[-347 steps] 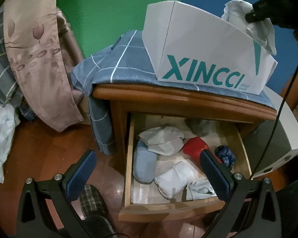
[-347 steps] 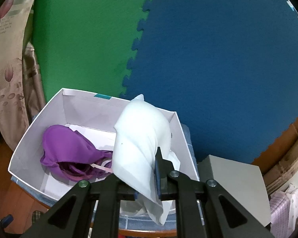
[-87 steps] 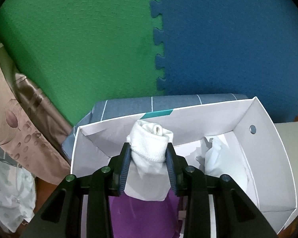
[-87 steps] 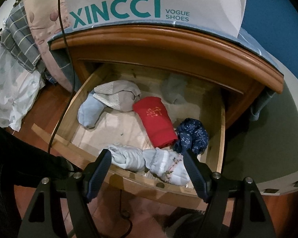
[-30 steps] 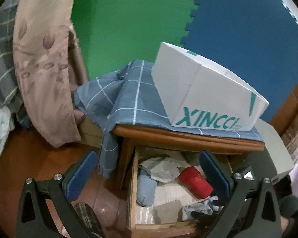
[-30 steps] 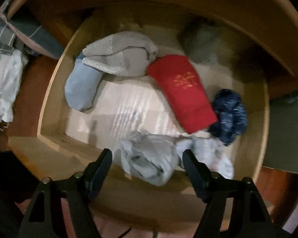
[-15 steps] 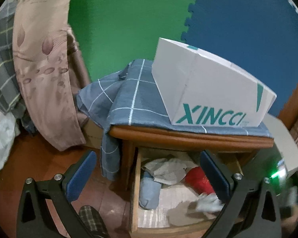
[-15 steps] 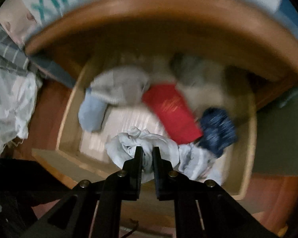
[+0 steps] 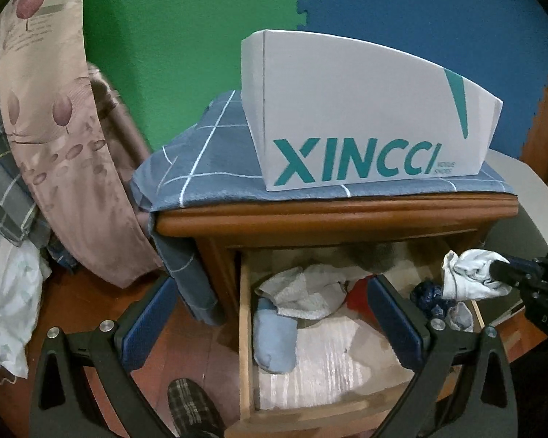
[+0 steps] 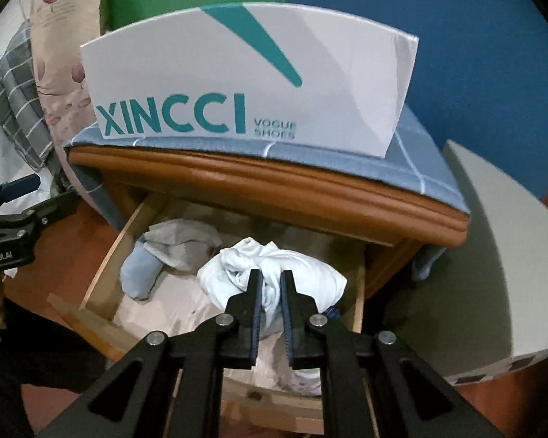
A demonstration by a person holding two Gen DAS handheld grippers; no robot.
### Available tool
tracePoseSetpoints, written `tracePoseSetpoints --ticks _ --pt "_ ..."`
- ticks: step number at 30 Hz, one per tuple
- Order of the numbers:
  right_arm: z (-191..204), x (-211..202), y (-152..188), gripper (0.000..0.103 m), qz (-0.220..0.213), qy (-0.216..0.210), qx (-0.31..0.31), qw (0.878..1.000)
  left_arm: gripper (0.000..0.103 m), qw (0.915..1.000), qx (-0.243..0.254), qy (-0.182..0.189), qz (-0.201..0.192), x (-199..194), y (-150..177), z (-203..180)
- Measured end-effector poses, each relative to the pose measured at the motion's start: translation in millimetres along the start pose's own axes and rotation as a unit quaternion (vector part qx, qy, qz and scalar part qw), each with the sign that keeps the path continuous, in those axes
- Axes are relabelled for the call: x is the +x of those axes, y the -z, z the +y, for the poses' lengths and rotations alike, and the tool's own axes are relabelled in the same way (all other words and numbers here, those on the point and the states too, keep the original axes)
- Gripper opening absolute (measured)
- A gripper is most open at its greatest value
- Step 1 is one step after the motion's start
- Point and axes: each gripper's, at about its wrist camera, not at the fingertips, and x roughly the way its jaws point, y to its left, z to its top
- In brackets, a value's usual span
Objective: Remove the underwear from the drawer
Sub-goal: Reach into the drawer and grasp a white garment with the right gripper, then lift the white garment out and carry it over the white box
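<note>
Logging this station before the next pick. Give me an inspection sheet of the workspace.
Surface: wooden nightstand, top covered by a blue checked cloth.
Job's things: open drawer holding a light blue roll, grey-white piece, red piece and dark blue bundle; pale bundle lifted above it.
Clutter: white XINCCI shoe box on the cloth; its contents are hidden.
Grippers: right gripper shut on the pale bundle; left gripper open, holding nothing.
Cables: nothing seen.
Surroundings: green and blue foam wall, patterned curtain, wooden floor.
</note>
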Motion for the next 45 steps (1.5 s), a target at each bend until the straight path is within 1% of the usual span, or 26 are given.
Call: tracePoseSetpoints --ticks 4,7,11,15,16,17,19,22,28,34,39,45 --pt "-3.7 -8.4 2.3 0.01 -0.019 -0.009 0.002 1.0 0.102 0.9998 0.011 -0.014 0.006 2.0 4.5 -2.3" --pt "-6.1 -10.4 4.3 0.01 -0.024 -0.011 0.001 1.0 0.102 0.9995 0.017 -0.023 0.011 4.6 8.6 -1.6" --pt "-12.1 -19.6 10.6 0.01 -0.031 -0.014 0.003 0.999 0.102 0.9989 0.035 -0.03 0.0 3.1 11.6 -2.7" --pt "-12.1 -20.8 12.0 0.01 -0.03 -0.013 0.003 0.999 0.102 0.9992 0.026 -0.03 -0.005 4.1 15.1 2.4" --pt "-11.6 -21.8 12.3 0.01 -0.032 -0.011 0.002 0.999 0.102 0.9992 0.023 -0.033 0.0 5.6 15.2 3.0" --pt "-11.1 -22.2 12.7 0.01 -0.032 -0.011 0.002 0.999 0.102 0.9993 0.018 -0.031 0.008 7.5 15.0 3.8" --pt "-9.7 -22.9 14.3 0.01 -0.033 -0.008 0.0 0.999 0.102 0.9996 0.009 -0.026 0.006 8.1 14.9 6.1" --pt "-8.1 -24.9 17.4 0.01 -0.032 -0.004 -0.002 0.999 0.102 0.9996 0.007 -0.024 0.014 11.1 14.7 7.0" --pt "-1.1 -30.5 21.9 0.01 -0.026 -0.001 -0.012 1.0 0.102 0.9998 -0.001 -0.015 0.015 10.0 15.4 8.2" --pt "-1.8 -42.3 23.7 0.01 -0.017 -0.005 -0.01 1.0 0.102 0.9995 -0.012 -0.007 0.029 15.4 16.6 8.0" --pt "-3.9 -54.1 15.6 0.01 -0.015 -0.003 -0.004 1.0 0.102 0.9994 -0.013 0.004 0.031 13.6 17.2 7.0" --pt "-3.1 -81.2 -18.9 0.01 -0.038 0.002 -0.01 0.999 0.102 0.9991 -0.023 0.009 0.035 12.4 16.8 11.6"
